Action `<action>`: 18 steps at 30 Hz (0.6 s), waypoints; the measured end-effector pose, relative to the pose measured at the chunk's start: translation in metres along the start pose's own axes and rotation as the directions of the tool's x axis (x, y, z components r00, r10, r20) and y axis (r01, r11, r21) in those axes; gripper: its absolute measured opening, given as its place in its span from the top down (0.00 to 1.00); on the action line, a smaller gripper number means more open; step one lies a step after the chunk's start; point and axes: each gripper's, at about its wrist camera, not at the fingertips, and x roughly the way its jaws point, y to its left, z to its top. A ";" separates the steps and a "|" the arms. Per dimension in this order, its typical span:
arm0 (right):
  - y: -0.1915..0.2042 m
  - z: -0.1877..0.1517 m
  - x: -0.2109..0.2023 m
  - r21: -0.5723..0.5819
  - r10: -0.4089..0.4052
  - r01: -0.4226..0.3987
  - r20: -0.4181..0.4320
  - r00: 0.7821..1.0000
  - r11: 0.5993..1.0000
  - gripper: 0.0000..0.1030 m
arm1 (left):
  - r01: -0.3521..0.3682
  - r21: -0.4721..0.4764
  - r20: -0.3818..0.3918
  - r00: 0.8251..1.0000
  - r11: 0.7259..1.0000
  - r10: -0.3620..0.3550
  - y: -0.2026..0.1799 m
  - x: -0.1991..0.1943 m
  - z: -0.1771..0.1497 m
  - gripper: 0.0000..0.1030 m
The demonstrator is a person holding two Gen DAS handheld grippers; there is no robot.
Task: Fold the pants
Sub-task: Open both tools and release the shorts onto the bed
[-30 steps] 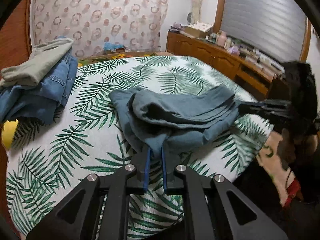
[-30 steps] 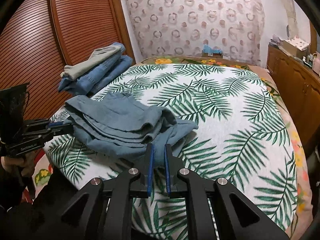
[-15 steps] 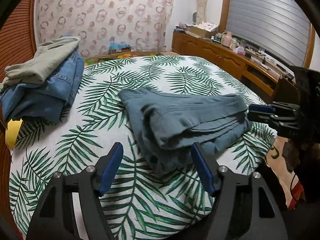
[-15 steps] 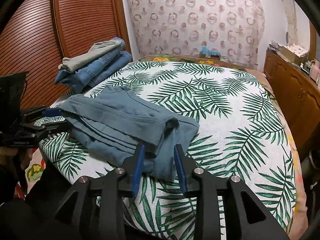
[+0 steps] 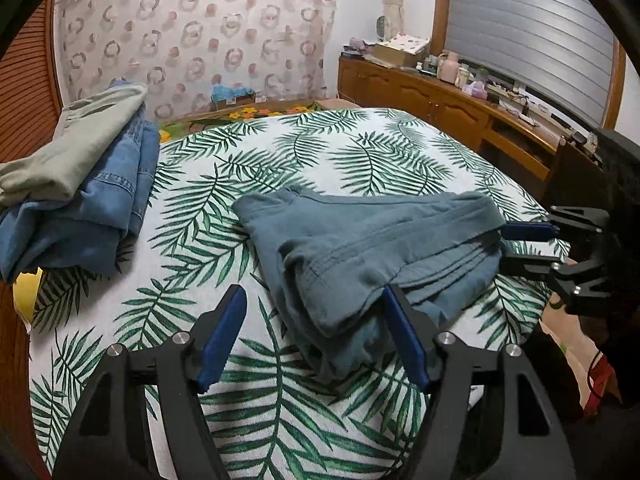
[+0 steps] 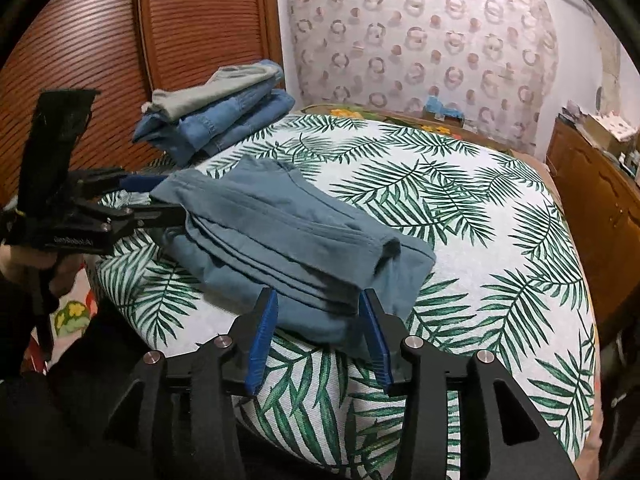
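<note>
Grey-blue pants (image 5: 360, 252) lie folded in a thick bundle on the palm-leaf bedspread (image 5: 256, 184), near the bed's front edge. My left gripper (image 5: 314, 300) is open, its blue pads on either side of the bundle's near end, holding nothing. My right gripper (image 6: 318, 302) is open too, straddling the bundle's other end (image 6: 288, 240). Each gripper shows in the other's view: the right one (image 5: 520, 246) at the bundle's right end, the left one (image 6: 156, 200) at its left end, jaws apart.
A stack of folded jeans with a pale green garment on top (image 5: 76, 188) sits at the bed's far left (image 6: 216, 112). A wooden cabinet with clutter (image 5: 460, 100) runs along the right wall. Slatted wooden doors (image 6: 120, 60) stand left of the bed.
Both grippers were shut on the pants a second ago. They have opened, let the bundle drop flat on the bed, and drawn back slightly.
</note>
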 end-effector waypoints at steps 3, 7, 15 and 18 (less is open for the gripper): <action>0.001 0.001 0.007 -0.005 -0.015 0.015 -0.018 1.000 1.000 0.57 | 0.000 0.010 -0.024 1.000 1.000 0.000 0.001 0.001 -0.006 0.31; -0.001 0.004 0.014 -0.012 -0.028 0.028 -0.036 0.999 1.000 0.57 | -0.014 0.006 -0.053 0.999 1.000 0.014 0.005 0.006 -0.014 0.31; 0.000 0.021 0.034 -0.039 -0.077 0.075 -0.075 0.994 0.996 0.57 | -0.019 -0.008 -0.041 0.999 1.000 0.019 0.009 0.013 -0.005 0.31; -0.001 0.032 0.036 -0.048 -0.095 0.092 -0.065 0.993 0.995 0.57 | -0.020 -0.009 -0.029 0.999 1.000 0.020 0.010 0.013 0.005 0.31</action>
